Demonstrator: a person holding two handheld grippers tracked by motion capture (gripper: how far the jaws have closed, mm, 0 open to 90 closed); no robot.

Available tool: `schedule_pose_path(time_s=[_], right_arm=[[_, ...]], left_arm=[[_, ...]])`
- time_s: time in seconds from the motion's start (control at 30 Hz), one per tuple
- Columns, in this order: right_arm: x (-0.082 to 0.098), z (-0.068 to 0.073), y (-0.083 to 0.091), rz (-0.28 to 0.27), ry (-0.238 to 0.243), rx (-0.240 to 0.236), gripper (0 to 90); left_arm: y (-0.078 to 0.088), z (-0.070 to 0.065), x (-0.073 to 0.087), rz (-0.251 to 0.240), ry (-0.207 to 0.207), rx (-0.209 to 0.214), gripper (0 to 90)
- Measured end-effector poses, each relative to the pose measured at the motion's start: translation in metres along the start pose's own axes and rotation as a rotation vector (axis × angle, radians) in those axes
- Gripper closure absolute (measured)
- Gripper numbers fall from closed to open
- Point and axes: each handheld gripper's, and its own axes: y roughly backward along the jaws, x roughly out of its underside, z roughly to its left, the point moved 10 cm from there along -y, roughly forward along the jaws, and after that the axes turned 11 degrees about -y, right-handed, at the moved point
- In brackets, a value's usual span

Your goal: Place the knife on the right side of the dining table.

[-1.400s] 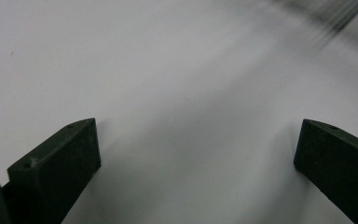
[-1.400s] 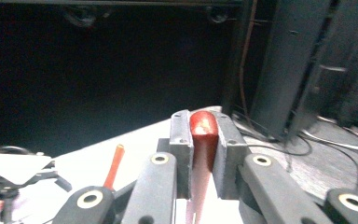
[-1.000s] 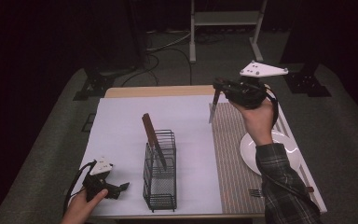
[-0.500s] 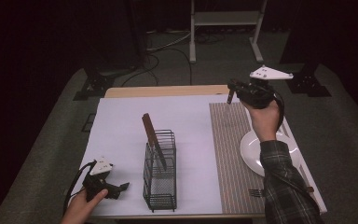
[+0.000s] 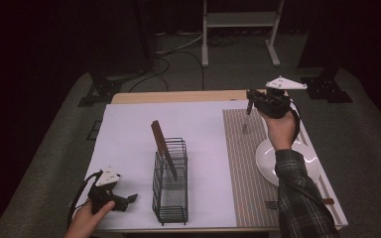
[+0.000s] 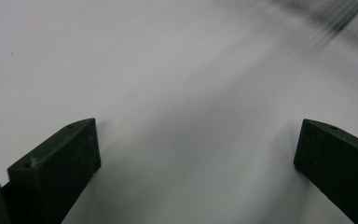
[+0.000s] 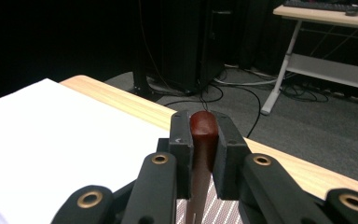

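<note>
Round-tipped red-brown handle [image 7: 204,135] between jaws

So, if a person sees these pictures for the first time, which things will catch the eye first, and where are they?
First the right gripper, raised over the far end of the striped mat, its jaws shut on a red-brown handle whose metal end hangs down. Next the black wire basket near the middle of the white sheet, with a brown-handled utensil leaning out of it. The left gripper rests open at the near left corner.
</note>
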Motion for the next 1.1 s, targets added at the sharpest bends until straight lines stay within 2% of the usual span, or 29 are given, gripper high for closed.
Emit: schedule_pose_path(time_s=[0.37,0.63,0.77,1.1], right_arm=[[0.007,-0.011,-0.004,0.004,-0.039,0.009,79.4],[0.008,-0.021,0.001,0.008,-0.021,0.055,77.1],[0.01,-0.031,0.006,0.004,-0.029,0.08,75.9],[0.017,-0.063,0.019,0.001,-0.087,0.148,72.2]], left_arm=[[0.0,0.0,0.0,0.0,0.002,0.001,0.0],[0.0,0.0,0.0,0.0,0.002,0.001,0.0],[0.0,0.0,0.0,0.0,0.002,0.001,0.0],[0.0,0.0,0.0,0.0,0.002,0.001,0.0]])
